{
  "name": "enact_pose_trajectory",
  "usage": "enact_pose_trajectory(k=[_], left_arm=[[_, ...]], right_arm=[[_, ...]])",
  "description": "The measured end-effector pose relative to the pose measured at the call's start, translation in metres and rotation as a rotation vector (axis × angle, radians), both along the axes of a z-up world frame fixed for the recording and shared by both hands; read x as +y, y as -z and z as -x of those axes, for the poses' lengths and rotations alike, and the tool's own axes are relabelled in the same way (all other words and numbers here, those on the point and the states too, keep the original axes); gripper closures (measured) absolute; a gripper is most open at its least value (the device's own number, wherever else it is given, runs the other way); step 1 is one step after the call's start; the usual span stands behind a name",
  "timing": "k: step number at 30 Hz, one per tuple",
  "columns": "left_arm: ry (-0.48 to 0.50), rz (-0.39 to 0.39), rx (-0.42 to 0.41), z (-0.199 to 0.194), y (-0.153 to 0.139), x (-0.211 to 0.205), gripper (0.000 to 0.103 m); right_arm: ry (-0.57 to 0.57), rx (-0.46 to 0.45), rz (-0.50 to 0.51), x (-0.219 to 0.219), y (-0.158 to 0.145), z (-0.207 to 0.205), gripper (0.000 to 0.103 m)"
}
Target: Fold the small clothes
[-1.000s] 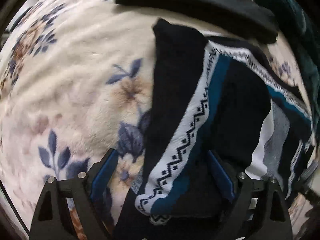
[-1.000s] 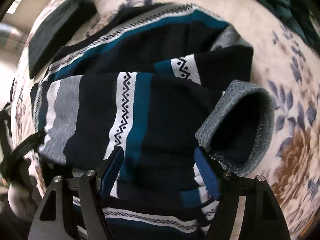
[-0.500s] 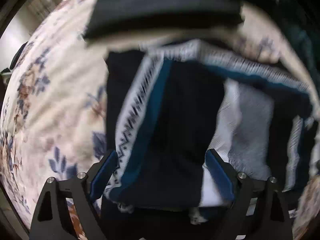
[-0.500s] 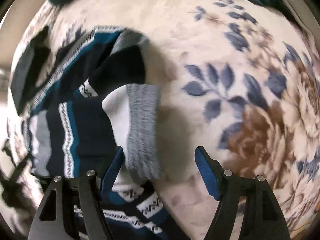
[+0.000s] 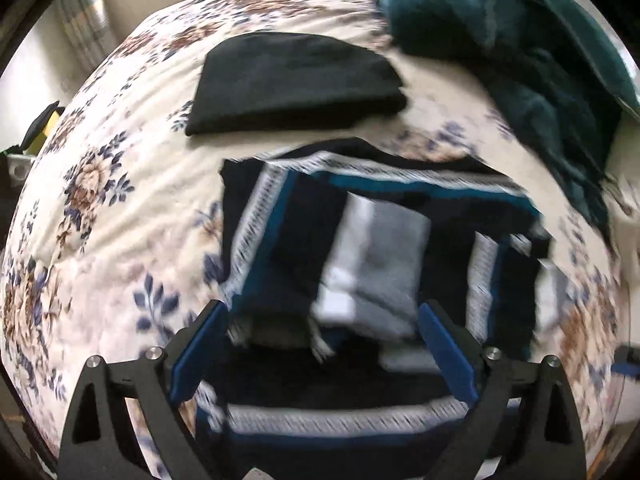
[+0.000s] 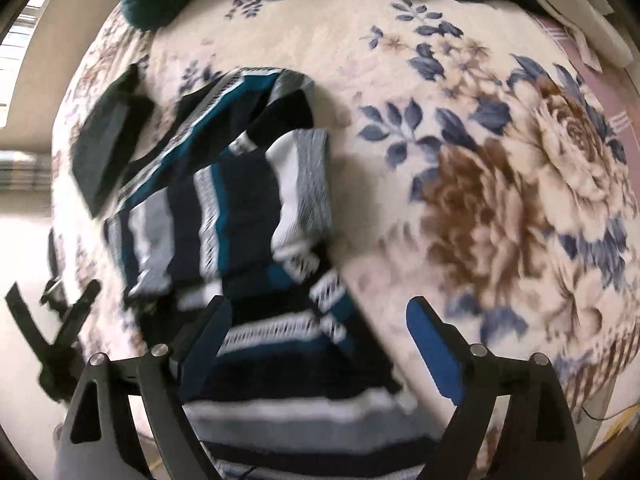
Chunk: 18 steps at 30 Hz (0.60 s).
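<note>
While both grippers hover with fingers spread and gripping nothing, left gripper (image 5: 322,344) and right gripper (image 6: 318,338), the striped sweater (image 5: 360,248) lies seemingly part-folded mid-bed (image 5: 120,184), beside a black garment (image 5: 296,84).

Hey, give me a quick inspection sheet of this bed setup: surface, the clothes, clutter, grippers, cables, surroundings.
Surface: floral blanket, cream with blue and brown flowers.
Job's things: striped sweater, partly folded, sleeves laid over body; black folded garment beyond it, apart.
Clutter: teal blanket bunched at the far edge.
Grippers: left gripper open above the sweater; right gripper open over its right edge; neither holds cloth.
Cables: thin wire at the bed's lower right.
Surroundings: beige wall, bright window.
</note>
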<state>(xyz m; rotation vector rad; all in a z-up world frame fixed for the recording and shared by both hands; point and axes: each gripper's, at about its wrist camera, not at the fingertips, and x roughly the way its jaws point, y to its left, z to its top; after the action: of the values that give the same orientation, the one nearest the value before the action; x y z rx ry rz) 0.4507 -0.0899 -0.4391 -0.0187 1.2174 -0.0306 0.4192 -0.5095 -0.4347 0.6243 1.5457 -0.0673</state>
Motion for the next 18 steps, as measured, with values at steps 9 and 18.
enact_pose_trajectory(k=[9,18], left_arm=[[0.031,0.011,0.230,0.150,0.029,-0.113,0.006],[0.054,0.058,0.432,0.261,0.079,-0.251,0.006]], right_arm=[[-0.284,0.060,-0.037,-0.057,-0.013,0.015,0.012],[-0.515,0.102,-0.020,-0.106,0.007,-0.019,0.012]])
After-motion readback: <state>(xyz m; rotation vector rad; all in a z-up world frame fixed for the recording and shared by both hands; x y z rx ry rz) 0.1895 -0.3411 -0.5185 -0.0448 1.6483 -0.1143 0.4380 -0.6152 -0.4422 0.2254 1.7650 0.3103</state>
